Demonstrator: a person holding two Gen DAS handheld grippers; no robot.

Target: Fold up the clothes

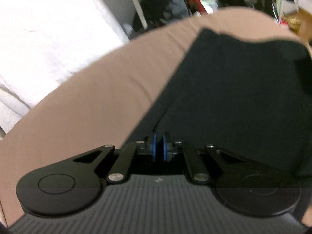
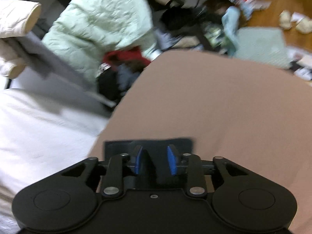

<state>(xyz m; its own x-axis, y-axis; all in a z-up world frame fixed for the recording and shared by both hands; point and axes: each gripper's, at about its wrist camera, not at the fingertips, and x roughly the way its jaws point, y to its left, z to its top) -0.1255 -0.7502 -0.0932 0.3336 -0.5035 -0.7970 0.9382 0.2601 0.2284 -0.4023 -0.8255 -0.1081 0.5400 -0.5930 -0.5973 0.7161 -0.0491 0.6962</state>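
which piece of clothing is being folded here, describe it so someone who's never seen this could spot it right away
Find the wide tan-brown surface that fills the middle of both views, beside the white bedding. On it lies a flat black garment, the only dark piece spread on the tan. The pale green jacket and red cloth sit in the clutter beyond, off the surface.

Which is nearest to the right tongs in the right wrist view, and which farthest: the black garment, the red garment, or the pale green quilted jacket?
1. Black garment, right at the right tongs.
2. Red garment, beyond the tan surface's edge, up left.
3. Pale green quilted jacket, behind it, upper left.
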